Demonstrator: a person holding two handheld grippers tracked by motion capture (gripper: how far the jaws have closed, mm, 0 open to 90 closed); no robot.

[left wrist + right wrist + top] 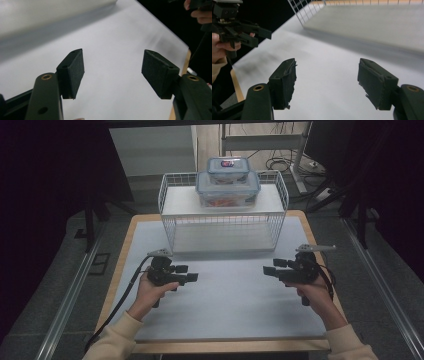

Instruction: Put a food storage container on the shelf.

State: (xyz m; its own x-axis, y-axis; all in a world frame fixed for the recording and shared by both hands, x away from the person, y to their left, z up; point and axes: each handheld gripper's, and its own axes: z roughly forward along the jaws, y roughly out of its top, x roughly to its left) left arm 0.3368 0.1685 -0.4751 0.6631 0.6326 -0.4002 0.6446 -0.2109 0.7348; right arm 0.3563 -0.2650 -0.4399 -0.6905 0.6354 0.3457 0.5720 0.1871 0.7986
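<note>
Both tools, left tool (pixel 189 273) and right tool (pixel 271 269), open and empty. Risk: stacked containers (pixel 228 183), upper centre, probably topple if gripped unevenly.

Overhead light fell evenly on the pale surface (pixel 235 290), while the surroundings stayed dark. A soft shadow lay in front of the wire rack (pixel 223 227). Both gripper views showed motion blur across the background; the near jaws remained sharp.
</note>
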